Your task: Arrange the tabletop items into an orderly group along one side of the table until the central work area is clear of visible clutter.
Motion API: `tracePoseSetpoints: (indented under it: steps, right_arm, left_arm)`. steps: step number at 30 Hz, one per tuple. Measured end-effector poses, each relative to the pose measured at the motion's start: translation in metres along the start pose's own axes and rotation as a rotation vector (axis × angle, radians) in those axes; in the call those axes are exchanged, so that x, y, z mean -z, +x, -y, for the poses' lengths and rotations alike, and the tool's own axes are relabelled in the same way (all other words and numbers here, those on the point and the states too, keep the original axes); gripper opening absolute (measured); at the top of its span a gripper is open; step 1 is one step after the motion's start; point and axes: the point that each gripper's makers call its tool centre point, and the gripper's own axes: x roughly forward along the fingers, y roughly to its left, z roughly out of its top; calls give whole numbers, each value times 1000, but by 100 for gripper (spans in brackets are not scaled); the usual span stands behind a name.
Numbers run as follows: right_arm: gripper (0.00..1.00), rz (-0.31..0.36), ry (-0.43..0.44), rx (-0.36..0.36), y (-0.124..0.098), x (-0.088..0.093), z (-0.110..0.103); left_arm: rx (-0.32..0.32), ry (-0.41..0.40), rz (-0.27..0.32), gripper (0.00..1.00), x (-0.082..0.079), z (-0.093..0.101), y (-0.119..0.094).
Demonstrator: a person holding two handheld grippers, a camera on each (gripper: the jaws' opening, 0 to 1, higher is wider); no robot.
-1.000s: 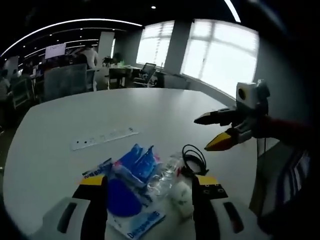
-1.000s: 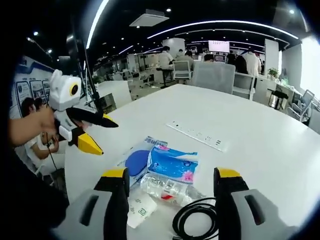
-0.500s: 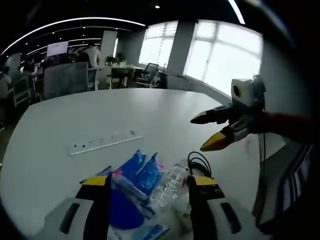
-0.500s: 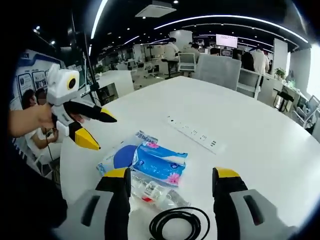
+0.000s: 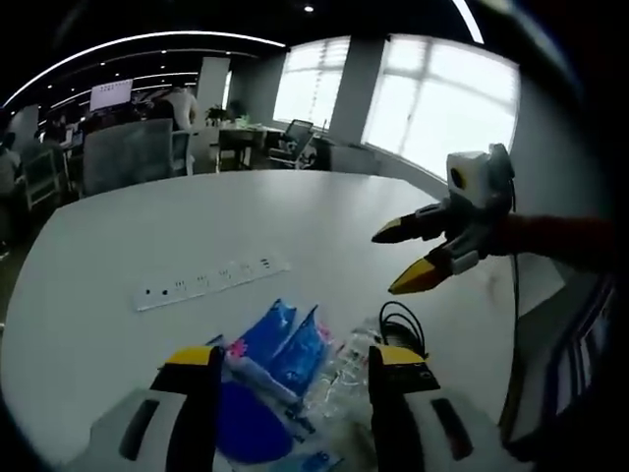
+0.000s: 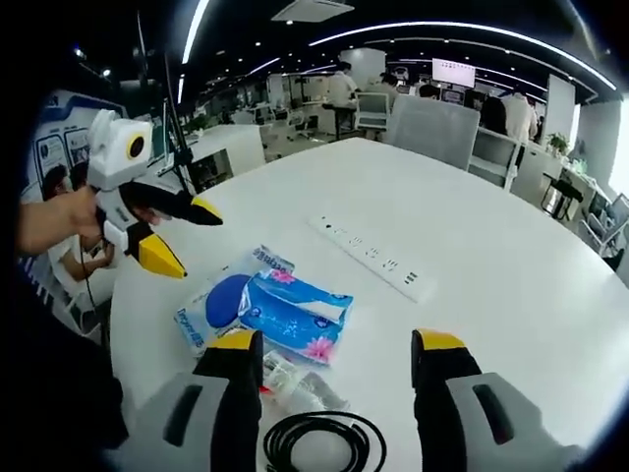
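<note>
- A smooth, rounded white table [image 6: 511, 285] filled an open-plan office.
- Your left gripper [image 5: 287, 366] and right gripper [image 6: 337, 346] hovered with jaws spread, holding nothing.
- Near the edge lay a glossy blue tissue pack [image 6: 295, 313], a crinkled clear bottle [image 6: 300, 383] and a coiled black cable [image 6: 322, 442].
- A flat white power strip [image 6: 373, 258] lay beyond.

Both tongs [image 5: 292, 369] [image 6: 337, 349] apparently drawn back, still apart
</note>
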Motion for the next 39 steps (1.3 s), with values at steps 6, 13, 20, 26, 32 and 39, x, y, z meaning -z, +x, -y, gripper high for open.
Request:
tracePoseSetpoints:
  steps: [6,13,20,26,32,39]
  right_arm:
    - [52,-2,35,12,12,6,5]
    - [42,-17,87,11,26,18,7]
    - [38,-14,108,17,39,26,16]
    - [34,-21,134,5,53,33,15]
    - [28,-43,154,-11,64,42,12]
    - [24,-45,172,-20,78,46,12]
  left_arm:
    - [-4,-22,-10,56,13,-1,10]
    - [-39,-42,-19,53,27,-6,23]
    - [-60,-74,-19,48,34,-13,34]
    - [-54,-105,-33,45,42,-17,41]
    - [-32,-124,-54,39,51,-17,48]
    - [-14,-150,-67,35,54,-19,55]
